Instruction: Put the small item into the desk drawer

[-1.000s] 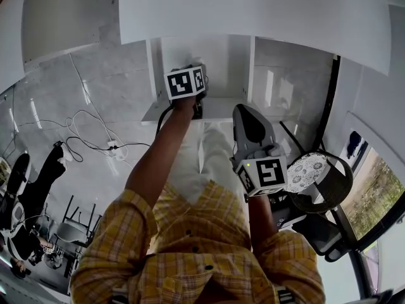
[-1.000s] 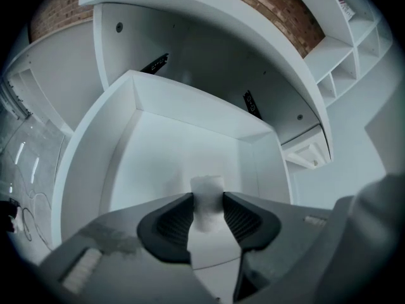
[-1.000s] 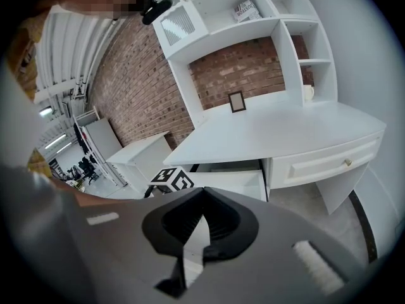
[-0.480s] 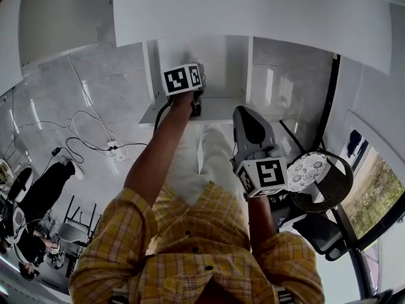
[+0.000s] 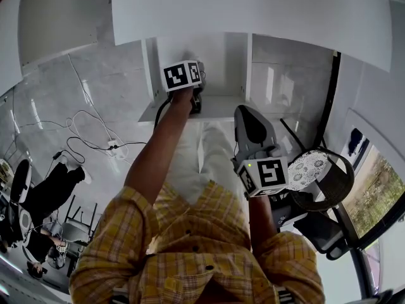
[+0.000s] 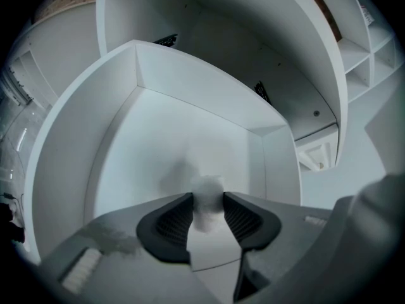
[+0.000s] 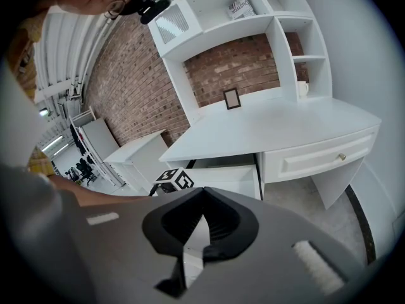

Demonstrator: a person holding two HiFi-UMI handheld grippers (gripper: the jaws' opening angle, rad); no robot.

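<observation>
My left arm (image 5: 158, 154) is stretched straight out ahead of me, and the left gripper (image 6: 207, 202) reaches into the open drawer (image 6: 158, 138), its marker cube (image 5: 185, 76) over the drawer's near left part. My right arm is bent in close to my body, with the right gripper (image 7: 204, 192) held low in front of my shirt (image 5: 190, 258), well apart from the drawer.

The left gripper view shows what the head view cannot: the small item (image 6: 207, 192), a pale, blurred lump, is pinched between the two dark pads (image 6: 174, 223), and it hangs above the drawer's bare white floor. I cannot tell what the item is. The drawer's walls rise on both sides of it.

The right gripper view shows my other jaws pressed together at their tips with nothing between them. Past them stands the white desk (image 7: 272, 122) against a brick wall (image 7: 234, 65), with a small picture frame (image 7: 232, 98) on its top and shelves above. The drawer stands pulled out under the desktop, and my left arm reaches toward it. To its right is a second drawer (image 7: 323, 157), pushed in, with a small knob.

In the head view a chair with a patterned cushion (image 5: 308, 168) stands just right of my right gripper. Cables (image 5: 95, 132) trail over the pale floor to my left, and people stand further off at the left edge.
</observation>
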